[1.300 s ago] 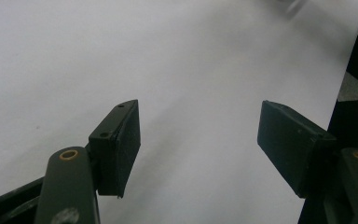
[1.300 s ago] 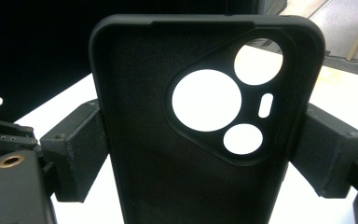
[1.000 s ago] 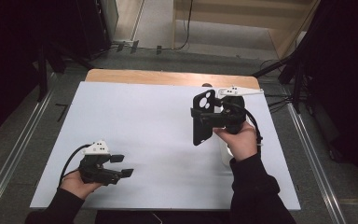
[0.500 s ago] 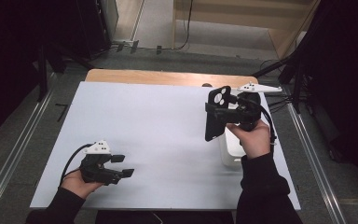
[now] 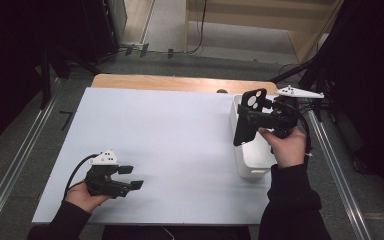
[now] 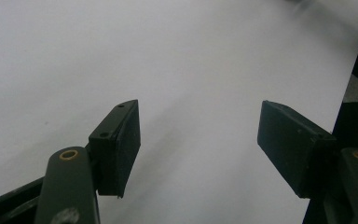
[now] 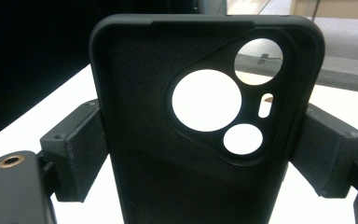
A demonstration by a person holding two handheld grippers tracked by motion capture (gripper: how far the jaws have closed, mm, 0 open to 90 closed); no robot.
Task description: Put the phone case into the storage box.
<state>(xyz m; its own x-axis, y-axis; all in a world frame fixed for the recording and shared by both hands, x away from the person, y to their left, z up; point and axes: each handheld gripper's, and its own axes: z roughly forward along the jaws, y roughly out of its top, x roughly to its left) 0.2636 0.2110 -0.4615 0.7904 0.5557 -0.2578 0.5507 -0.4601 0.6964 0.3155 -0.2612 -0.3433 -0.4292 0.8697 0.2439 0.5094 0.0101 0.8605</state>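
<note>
A black phone case (image 5: pixel 247 116) with round camera cut-outs stands upright in my right gripper (image 5: pixel 252 119), above the white bin (image 5: pixel 252 167) at the table's right side. In the right gripper view the case (image 7: pixel 200 135) shows its inner side, and both pads (image 7: pixel 77 156) press on its long edges. My left gripper (image 5: pixel 132 178) rests low near the front left of the white table (image 5: pixel 170 135), its jaws wide apart. In the left gripper view the left gripper (image 6: pixel 198 147) has only bare table between its pads.
A wooden strip (image 5: pixel 180 82) runs along the table's far edge. Metal rails (image 5: pixel 10 170) flank the table on both sides. A grey three-cornered plate (image 5: pixel 300 93) sticks out from the right gripper toward the right.
My right gripper has carried the phone case to the right, from over the open table to above the white bin. The left gripper has stayed where it was.
</note>
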